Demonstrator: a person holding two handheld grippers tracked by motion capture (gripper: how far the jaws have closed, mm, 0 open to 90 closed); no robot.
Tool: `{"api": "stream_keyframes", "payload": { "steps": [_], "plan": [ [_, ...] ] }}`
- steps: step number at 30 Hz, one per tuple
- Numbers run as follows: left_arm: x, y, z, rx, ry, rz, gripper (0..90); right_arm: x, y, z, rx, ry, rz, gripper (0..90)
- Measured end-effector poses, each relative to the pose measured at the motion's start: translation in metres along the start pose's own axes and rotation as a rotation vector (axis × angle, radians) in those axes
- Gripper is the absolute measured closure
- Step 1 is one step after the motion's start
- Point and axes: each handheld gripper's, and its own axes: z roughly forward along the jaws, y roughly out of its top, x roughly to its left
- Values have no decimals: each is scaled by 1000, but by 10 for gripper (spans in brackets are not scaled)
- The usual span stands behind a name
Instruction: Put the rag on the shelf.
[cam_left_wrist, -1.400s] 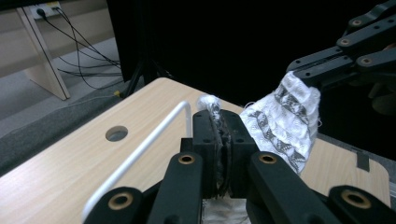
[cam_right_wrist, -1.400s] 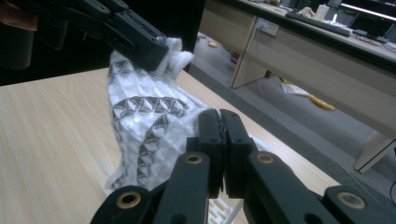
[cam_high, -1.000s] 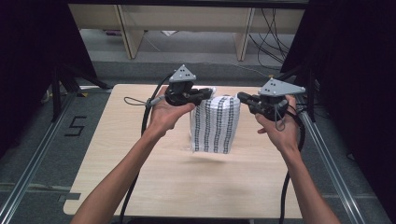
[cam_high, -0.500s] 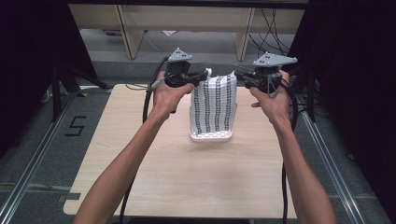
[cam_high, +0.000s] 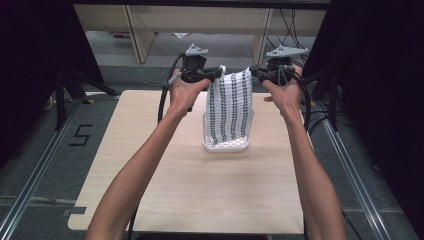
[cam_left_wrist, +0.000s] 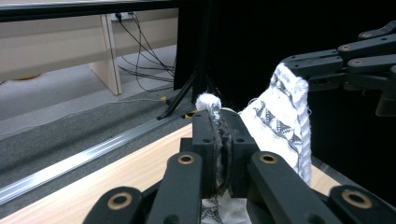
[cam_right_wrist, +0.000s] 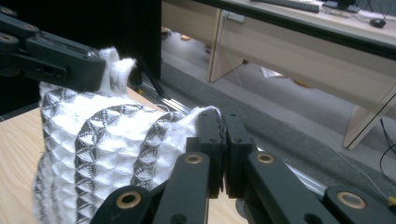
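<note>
Item: white waffle-weave towel (cam_high: 229, 107) with dark patterned stripes, hanging doubled above the light wooden bench (cam_high: 200, 190), its lower edge draping over a white tray (cam_high: 225, 146). Left tongs (cam_high: 216, 75) and right tongs (cam_high: 253, 73) are clamping its upper corners, holding it taut between them.

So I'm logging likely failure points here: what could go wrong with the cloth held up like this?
1. Each gripper pinches only a top corner of the patterned cloth; the left gripper or right gripper could lose it.
2. The cloth's lower end hangs in the white tray, so lifting further might drag or tip it.
</note>
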Motion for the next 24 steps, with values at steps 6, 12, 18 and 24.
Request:
{"api": "stream_keyframes", "payload": {
  "steps": [6,12,18,24],
  "plan": [
    [12,-4,19,12,31,-30,851,-9,-5,18,19,-22,16,893],
    [20,-12,31,38,44,-25,848,-15,-14,40,82,-24,50,893],
    [27,-22,40,70,55,-17,843,-18,-22,59,113,-25,54,892],
    [32,-31,44,101,57,-17,831,-17,-31,68,146,-13,71,891]
  ]
}}
